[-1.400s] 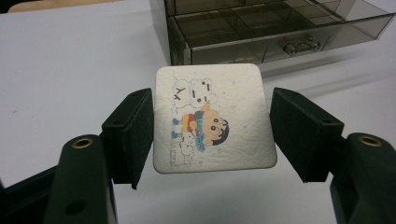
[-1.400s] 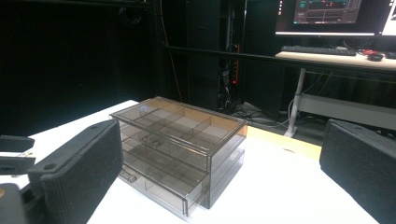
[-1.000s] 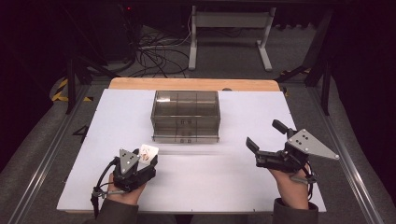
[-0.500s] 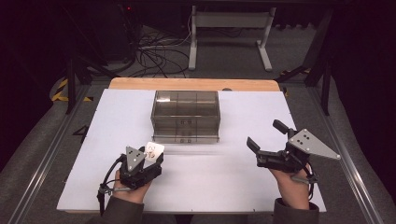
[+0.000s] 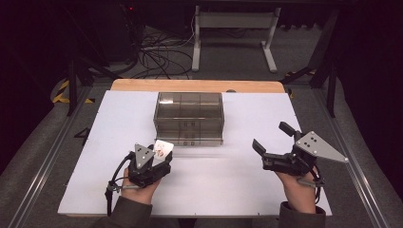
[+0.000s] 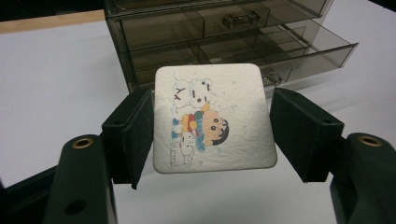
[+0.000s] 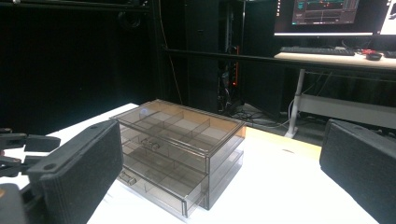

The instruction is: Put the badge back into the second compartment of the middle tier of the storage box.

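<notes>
A dark room with cables on the floor and one lit desk surrounds one white table [image 5: 95, 142], on which stands one smoky clear drawer cabinet [image 5: 188, 117], its lowest drawer pulled out. Two grippers are present. The right gripper [image 5: 273, 142] hovers with jaws spread and empty, while the left gripper [image 5: 159, 153] clamps one small cartoon card [image 6: 212, 116] just before the cabinet.

We see a white table [image 5: 114, 123] with a wooden edge [image 5: 142, 86]. Behind it we see tangled cables [image 5: 157, 54] and a monitor [image 7: 327, 10].
</notes>
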Tool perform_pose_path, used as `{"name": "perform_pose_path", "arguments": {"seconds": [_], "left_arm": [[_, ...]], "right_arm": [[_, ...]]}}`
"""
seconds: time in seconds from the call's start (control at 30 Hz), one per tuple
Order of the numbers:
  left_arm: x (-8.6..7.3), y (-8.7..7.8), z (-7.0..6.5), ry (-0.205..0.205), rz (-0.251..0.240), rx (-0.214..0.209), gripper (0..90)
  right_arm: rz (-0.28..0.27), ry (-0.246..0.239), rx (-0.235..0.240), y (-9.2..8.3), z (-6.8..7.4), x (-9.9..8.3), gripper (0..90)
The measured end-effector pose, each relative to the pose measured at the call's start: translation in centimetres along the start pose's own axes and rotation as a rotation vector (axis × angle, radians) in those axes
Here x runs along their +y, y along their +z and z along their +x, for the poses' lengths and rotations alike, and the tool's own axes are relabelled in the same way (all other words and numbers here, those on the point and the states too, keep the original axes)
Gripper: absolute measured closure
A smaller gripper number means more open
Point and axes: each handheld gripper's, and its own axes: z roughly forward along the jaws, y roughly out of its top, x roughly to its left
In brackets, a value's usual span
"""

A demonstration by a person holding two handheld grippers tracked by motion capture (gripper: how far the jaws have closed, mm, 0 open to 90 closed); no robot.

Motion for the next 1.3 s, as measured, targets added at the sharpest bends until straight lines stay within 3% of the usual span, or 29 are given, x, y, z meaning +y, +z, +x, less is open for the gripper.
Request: {"name": "perform_pose_path", "arguments": {"seconds": [0.8, 1.3], "left_arm": [[1.2, 2.1, -0.5, -0.001, 0.019, -0.011, 33.2], [1.9, 3.2, -0.6, -0.026, 0.021, -0.022, 33.2]], "right_arm": [[-0.004, -0.002, -0.004, -0.2, -0.1, 0.0, 0.3], [-0.004, -0.004, -0.002, -0.1, -0.1, 0.0, 0.3]]}}
